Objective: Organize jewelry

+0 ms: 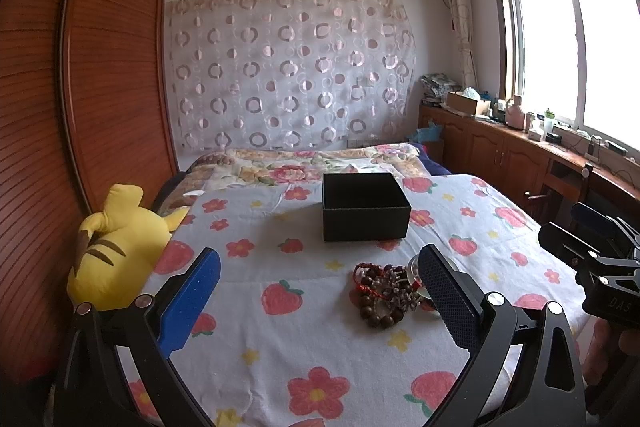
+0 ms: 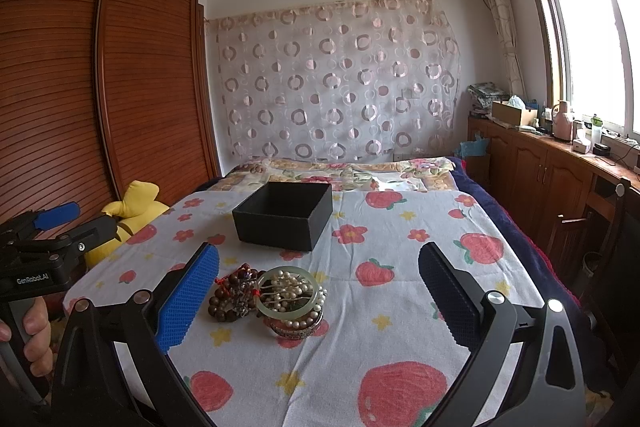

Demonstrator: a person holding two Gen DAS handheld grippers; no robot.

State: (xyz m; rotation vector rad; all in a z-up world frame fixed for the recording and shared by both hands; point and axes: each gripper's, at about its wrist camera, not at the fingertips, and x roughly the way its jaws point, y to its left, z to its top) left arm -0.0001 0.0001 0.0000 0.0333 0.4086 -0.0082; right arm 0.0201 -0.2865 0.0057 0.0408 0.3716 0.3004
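Observation:
A heap of jewelry [image 2: 268, 297] lies on the strawberry-print cloth [image 2: 400, 347]: brown bead bracelets [image 2: 230, 301], a pale green bangle [image 2: 287, 293] with pearls inside it, and a silver band underneath. In the left wrist view the same heap [image 1: 386, 293] sits just inside the right finger. Behind it stands an open, empty black box [image 1: 366, 207], also [image 2: 285, 217]. My left gripper [image 1: 320, 263] is open, with nothing between its blue pads. My right gripper [image 2: 318, 259] is open too, hovering short of the heap. Each gripper shows at the edge of the other's view.
A yellow plush toy [image 1: 116, 247] lies at the cloth's left edge beside a wooden wardrobe [image 1: 108, 67]. A flowered blanket [image 1: 304, 163] covers the bed beyond the box. Wooden cabinets [image 2: 552, 167] with clutter run along the window on the right. A chair [image 2: 600, 247] stands near the bed's right side.

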